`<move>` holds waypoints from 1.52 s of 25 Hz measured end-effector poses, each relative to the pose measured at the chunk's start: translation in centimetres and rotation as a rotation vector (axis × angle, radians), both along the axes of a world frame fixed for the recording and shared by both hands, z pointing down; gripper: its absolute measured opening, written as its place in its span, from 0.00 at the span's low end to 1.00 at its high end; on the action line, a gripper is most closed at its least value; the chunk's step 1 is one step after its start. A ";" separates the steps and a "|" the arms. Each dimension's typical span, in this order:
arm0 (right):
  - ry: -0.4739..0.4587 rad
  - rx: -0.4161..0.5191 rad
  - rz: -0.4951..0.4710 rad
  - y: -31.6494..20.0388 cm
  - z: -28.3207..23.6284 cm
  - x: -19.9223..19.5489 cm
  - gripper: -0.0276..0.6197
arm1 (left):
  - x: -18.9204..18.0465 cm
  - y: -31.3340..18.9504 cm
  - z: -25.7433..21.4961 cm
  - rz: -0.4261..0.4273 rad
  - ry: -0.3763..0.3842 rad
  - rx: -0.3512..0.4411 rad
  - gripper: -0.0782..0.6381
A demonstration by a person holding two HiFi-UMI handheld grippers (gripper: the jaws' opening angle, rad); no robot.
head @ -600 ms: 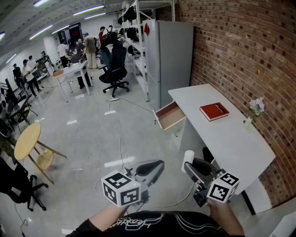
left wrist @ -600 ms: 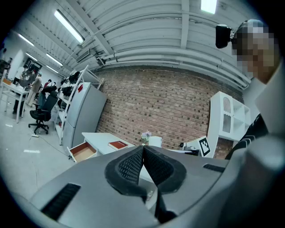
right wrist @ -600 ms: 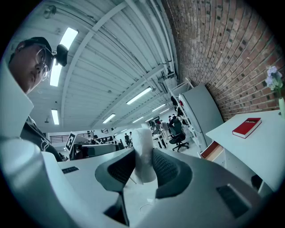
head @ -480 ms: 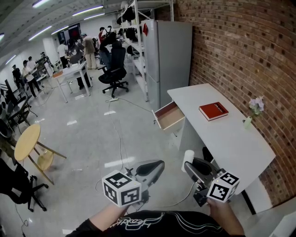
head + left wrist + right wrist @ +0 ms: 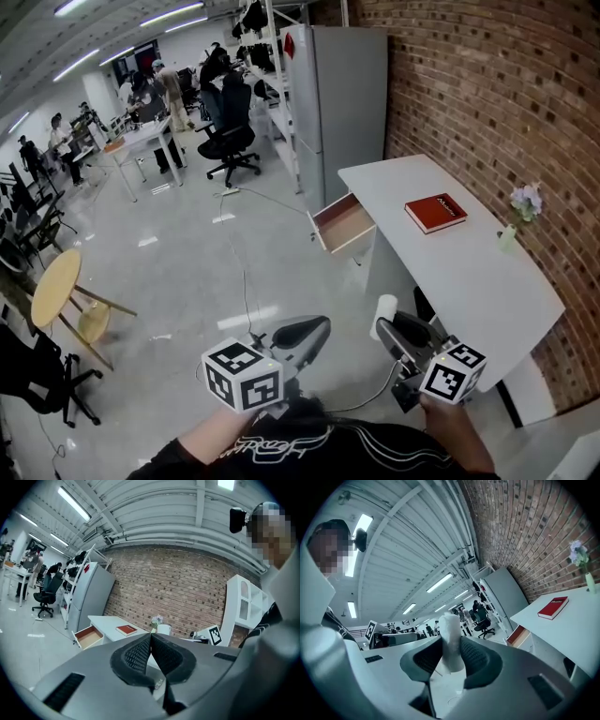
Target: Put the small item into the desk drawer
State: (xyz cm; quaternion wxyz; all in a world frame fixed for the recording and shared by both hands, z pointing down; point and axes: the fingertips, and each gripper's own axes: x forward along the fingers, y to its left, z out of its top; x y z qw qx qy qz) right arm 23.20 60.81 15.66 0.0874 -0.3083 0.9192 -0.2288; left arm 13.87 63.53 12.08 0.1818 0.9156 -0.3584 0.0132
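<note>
My right gripper (image 5: 387,323) (image 5: 450,651) is shut on a small white cylinder (image 5: 382,315) (image 5: 451,641), which stands upright between its pads. My left gripper (image 5: 309,330) (image 5: 150,649) is shut with nothing in it, held to the left of the right one. Both hover over the floor, well short of the white desk (image 5: 469,281). The desk's drawer (image 5: 343,223) (image 5: 88,636) (image 5: 520,635) stands pulled out at its far left corner, wooden inside and empty as far as I can see.
A red book (image 5: 435,212) and a small vase of flowers (image 5: 518,212) sit on the desk against the brick wall. A grey cabinet (image 5: 337,103) stands behind the drawer. A cable (image 5: 246,281) trails over the floor. A round wooden table (image 5: 56,286) and office chairs stand left.
The view has shifted slightly, so the desk and drawer sit a little higher and nearer. Both grippers keep their places and grips.
</note>
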 end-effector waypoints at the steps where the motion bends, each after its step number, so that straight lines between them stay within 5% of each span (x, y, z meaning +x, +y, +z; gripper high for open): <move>1: 0.000 -0.005 0.003 -0.5 0.3 0.0 0.27 | 0.0 -0.5 0.3 0.001 -0.001 -0.004 0.14; 14: 0.047 -0.061 0.054 -12.7 4.9 -1.0 0.27 | -1.1 -13.5 5.2 0.054 0.032 -0.073 0.14; 27: 0.185 -0.190 0.053 -40.2 11.2 -7.6 0.27 | -7.5 -42.1 11.8 0.041 -0.003 -0.227 0.14; 38: 0.307 -0.257 0.037 -54.5 16.0 -12.2 0.27 | -12.8 -55.6 18.3 -0.007 0.004 -0.331 0.14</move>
